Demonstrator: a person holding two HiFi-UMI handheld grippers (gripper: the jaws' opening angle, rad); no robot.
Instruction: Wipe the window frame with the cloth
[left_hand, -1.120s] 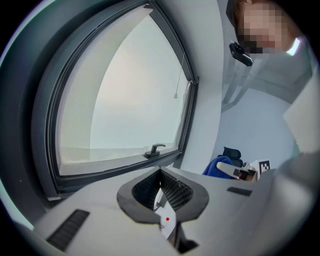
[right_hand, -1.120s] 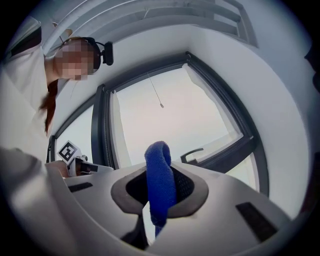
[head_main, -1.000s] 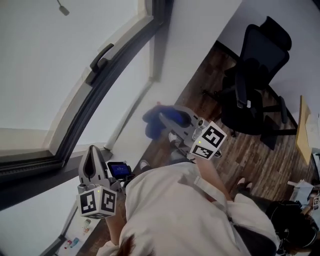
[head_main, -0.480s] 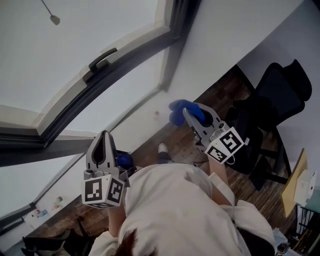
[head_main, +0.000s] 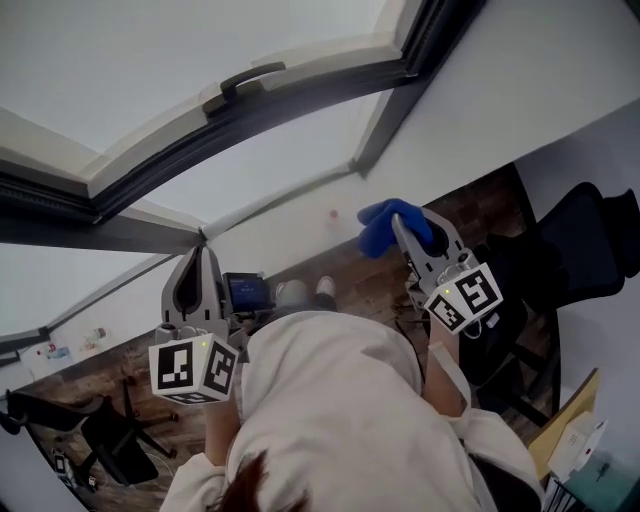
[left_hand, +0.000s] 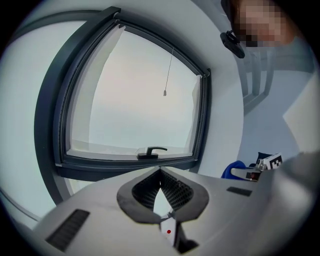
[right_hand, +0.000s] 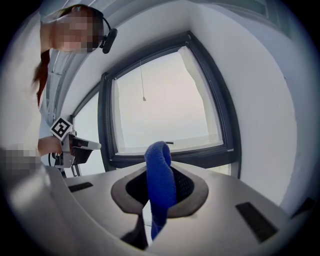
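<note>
One cloth (head_main: 374, 230) pinched in right gripper (head_main: 401, 222), left gripper (head_main: 203, 250) closed on nothing, window frame (head_main: 300, 95) ahead

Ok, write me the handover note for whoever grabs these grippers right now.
Left gripper: shut, empty, pointed at the window.
Right gripper: shut on the blue cloth, which stands up between the jaws.
Window frame: dark, handle on its lower rail; the cloth is short of it, not touching.
Done: cloth picked up. Left: bring the cloth to the frame and wipe along it.
</note>
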